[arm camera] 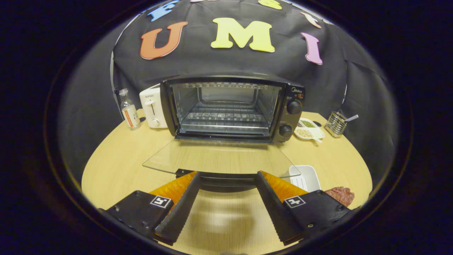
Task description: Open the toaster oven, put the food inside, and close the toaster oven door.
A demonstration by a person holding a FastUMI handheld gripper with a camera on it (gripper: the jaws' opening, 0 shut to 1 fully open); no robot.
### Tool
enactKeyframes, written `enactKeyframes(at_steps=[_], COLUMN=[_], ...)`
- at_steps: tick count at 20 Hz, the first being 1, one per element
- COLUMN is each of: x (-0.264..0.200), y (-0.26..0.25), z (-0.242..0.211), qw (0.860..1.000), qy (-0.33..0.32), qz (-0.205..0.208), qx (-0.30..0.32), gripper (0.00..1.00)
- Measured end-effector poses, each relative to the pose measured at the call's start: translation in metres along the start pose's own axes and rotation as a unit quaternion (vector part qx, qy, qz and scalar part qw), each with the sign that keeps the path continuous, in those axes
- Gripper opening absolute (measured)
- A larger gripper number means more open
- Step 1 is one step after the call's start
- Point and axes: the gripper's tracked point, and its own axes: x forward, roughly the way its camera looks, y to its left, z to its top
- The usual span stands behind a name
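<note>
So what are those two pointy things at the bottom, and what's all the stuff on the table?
Those are the two fingers of a gripper, a grabbing tool a person holds in one hand. The camera rides on it and looks forward, so the picture bends round like a fish's eye. The fingers are spread apart and hold nothing. Just ahead of them is the toaster oven on a wooden table, its glass door folded down flat, a rack inside. Beside it stand a white toaster and a small bottle. On the other side are a divided snack dish and a wire holder. Near the fingers sit a white tray and reddish-brown food.
</note>
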Motion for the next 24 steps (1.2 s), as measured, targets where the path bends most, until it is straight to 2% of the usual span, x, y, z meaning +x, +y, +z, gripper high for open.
enactKeyframes(at_steps=[6, 10, 16, 20, 24], x=[0.016, 0.017, 0.004, -0.008, -0.011], y=[0.0, -0.001, -0.007, -0.047, -0.122], z=[-0.032, -0.038, -0.027, 0.006, 0.034], qw=[0.999, 0.999, 0.997, 0.996, 0.997], qy=[0.043, 0.04, 0.034, 0.001, -0.01], qz=[0.008, 0.002, 0.05, 0.057, 0.041], qx=[0.015, -0.015, -0.04, -0.061, -0.071], gripper=[1.0, 1.0, 1.0, 1.0, 1.0])
